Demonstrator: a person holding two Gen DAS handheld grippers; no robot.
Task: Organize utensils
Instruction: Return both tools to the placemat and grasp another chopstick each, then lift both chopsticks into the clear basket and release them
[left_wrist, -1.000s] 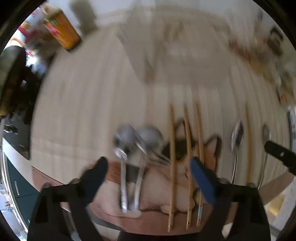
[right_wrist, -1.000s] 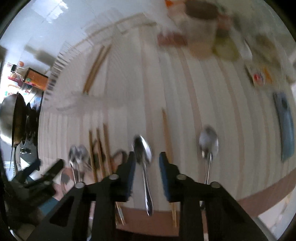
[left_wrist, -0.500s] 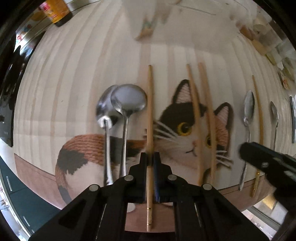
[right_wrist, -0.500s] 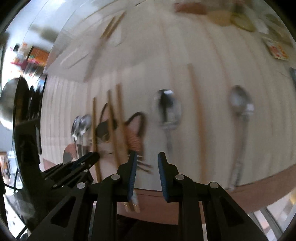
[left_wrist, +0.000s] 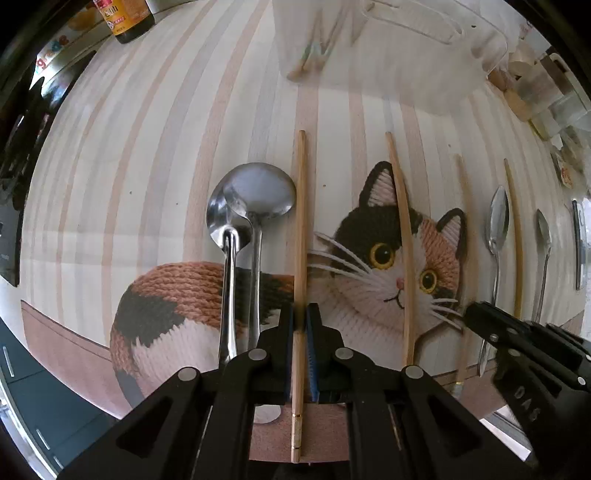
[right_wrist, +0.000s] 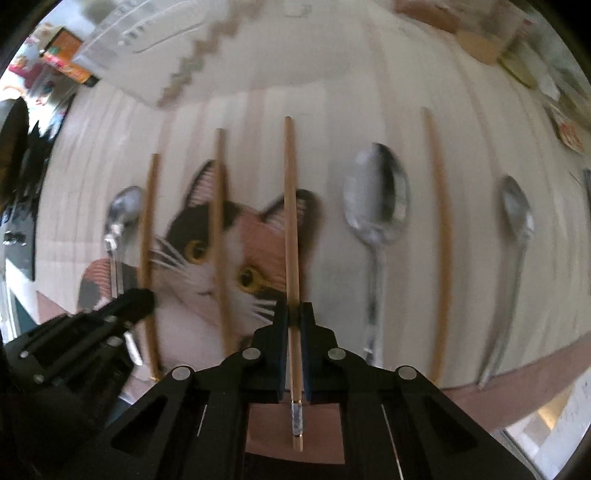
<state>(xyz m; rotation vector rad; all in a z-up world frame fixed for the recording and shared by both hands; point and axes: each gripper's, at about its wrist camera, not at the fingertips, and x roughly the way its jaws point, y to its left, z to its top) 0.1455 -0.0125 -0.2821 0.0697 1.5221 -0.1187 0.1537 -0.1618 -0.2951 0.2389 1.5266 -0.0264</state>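
We see a table (left_wrist: 147, 129) covered by a striped cloth with a calico cat printed near its front edge. At the back edge sits a clear plastic organizer tray (left_wrist: 388, 44), with chopstick tips showing through its wall; a dark sauce bottle (left_wrist: 123, 16) stands toward the back left corner.

Our left tool (left_wrist: 300, 321) is closed around a wooden chopstick (left_wrist: 300, 221), its blue-padded fingers (left_wrist: 287, 354) pressing both sides of the shaft near the handle end; the stick runs straight away from us toward the tray. Just left of it, two steel soup spoons (left_wrist: 255, 195) lie overlapping, bowls toward the back, handles across the cat's body. To the right a second chopstick (left_wrist: 402, 240) lies across the cat's face.

Our right tool (right_wrist: 293, 314) is likewise clamped on another chopstick (right_wrist: 290, 206), the one crossing the cat's ear, with its decorated end sticking out behind the fingers. Right of it a metal spoon (right_wrist: 376, 195) lies on the cloth, then a further chopstick (right_wrist: 439, 240), then a smaller spoon (right_wrist: 517, 214) nearest the right edge. All lie parallel, apart from each other.
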